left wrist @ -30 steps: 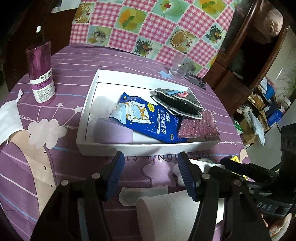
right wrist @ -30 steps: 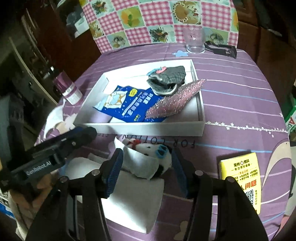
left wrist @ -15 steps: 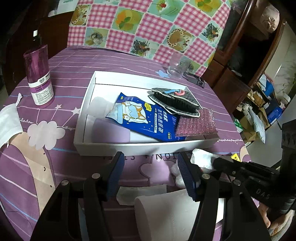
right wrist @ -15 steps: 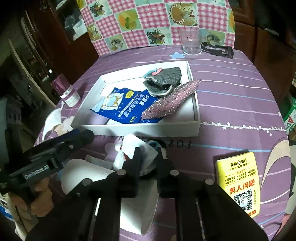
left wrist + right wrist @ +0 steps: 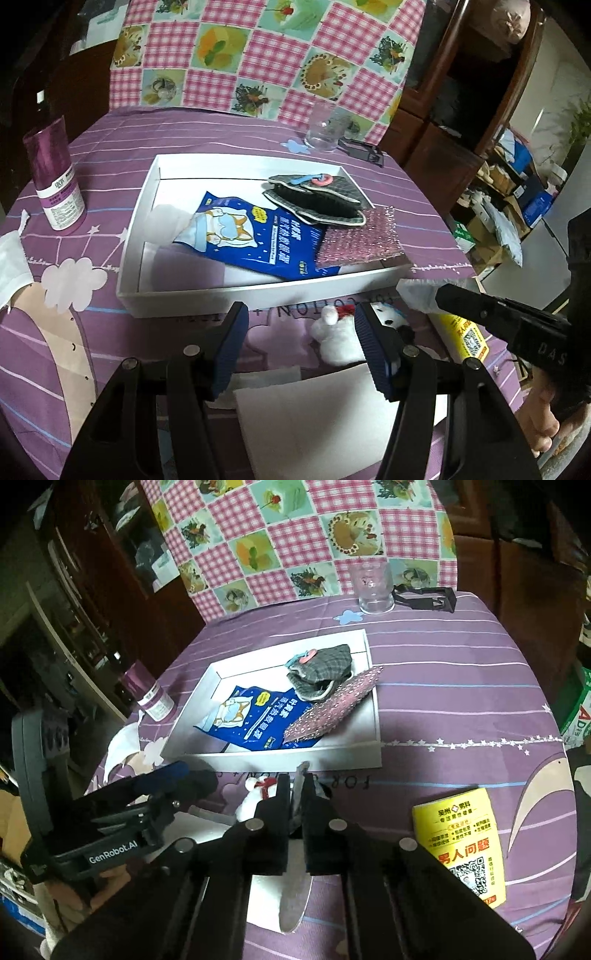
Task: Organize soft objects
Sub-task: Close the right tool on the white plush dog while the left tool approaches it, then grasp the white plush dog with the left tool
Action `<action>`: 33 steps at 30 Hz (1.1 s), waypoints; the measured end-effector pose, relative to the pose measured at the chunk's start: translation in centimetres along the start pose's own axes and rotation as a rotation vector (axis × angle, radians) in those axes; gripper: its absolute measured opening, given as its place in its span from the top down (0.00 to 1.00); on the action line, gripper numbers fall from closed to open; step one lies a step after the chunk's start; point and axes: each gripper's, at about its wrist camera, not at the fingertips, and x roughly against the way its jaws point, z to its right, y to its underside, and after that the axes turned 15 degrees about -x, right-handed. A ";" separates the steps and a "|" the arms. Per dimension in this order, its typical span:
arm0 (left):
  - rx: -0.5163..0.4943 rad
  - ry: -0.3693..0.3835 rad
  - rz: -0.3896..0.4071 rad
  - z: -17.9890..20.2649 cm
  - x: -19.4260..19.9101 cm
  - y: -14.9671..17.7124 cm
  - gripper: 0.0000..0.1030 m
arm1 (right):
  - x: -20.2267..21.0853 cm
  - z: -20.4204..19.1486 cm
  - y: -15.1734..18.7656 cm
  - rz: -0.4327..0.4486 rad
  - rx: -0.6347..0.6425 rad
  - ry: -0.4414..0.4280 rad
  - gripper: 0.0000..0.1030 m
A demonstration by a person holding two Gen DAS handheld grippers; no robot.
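A white tray [image 5: 177, 295] [image 5: 332, 762] on the purple cloth holds a blue packet [image 5: 258, 236] [image 5: 255, 716], a grey plaid slipper pair [image 5: 317, 199] [image 5: 321, 668] and a pink sponge cloth [image 5: 358, 240] [image 5: 332, 709]. My right gripper [image 5: 295, 797] is shut on a white cloth [image 5: 300, 775] [image 5: 421, 295], lifted just in front of the tray. A small white plush toy [image 5: 336, 336] [image 5: 255, 794] lies under it. My left gripper [image 5: 299, 332] is open and empty above a white folded cloth [image 5: 314, 417] [image 5: 295, 901].
A purple bottle [image 5: 53, 173] [image 5: 147, 694] stands left of the tray. A glass [image 5: 327, 129] [image 5: 375, 587] and a black clip [image 5: 424, 598] are at the back. A yellow leaflet pack [image 5: 465, 842] lies at the right. A white mask [image 5: 11, 266] lies at the left edge.
My right gripper closed on the white cloth over the plush toy and lifted it, uncovering the toy. My left gripper stayed open and rose slightly.
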 end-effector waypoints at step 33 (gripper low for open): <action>-0.026 0.068 -0.309 4.5 -7.7 -3.0 0.41 | 1.8 3.4 -1.0 0.037 -0.109 -0.027 0.93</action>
